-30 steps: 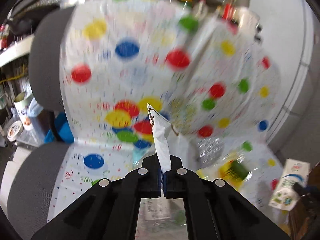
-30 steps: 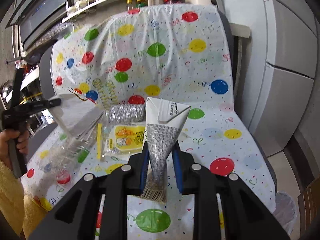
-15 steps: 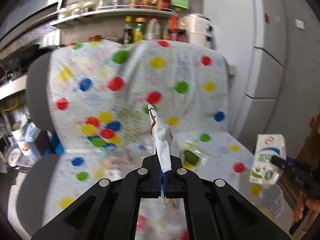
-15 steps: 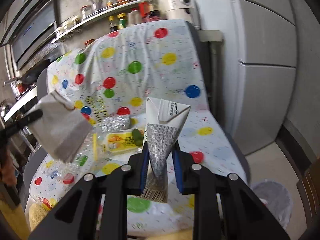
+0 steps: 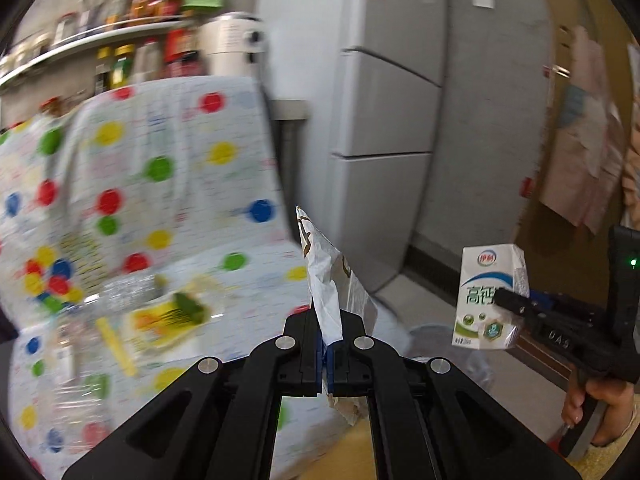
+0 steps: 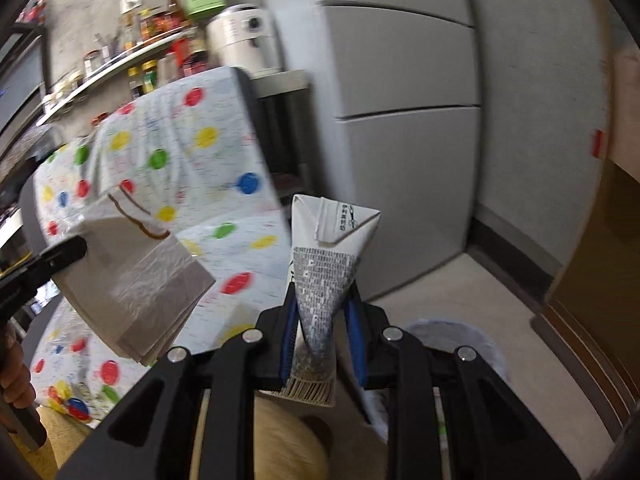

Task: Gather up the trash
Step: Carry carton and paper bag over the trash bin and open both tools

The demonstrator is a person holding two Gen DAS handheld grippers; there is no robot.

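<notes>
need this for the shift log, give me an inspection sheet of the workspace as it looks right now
surface: chair under a polka-dot cover, seat partly littered
job's things: flat paper bag in the left gripper; milk carton squeezed in the right gripper; bag-lined bin on the floor beyond the right gripper
clutter: yellow wrapper, crumpled clear plastic and a plastic bottle on the seat, blurred
grippers: left shut on the bag's edge; right shut on the carton's lower part
cables: nothing seen
surroundings: grey fridge, shelf of bottles and jars, white appliance
</notes>
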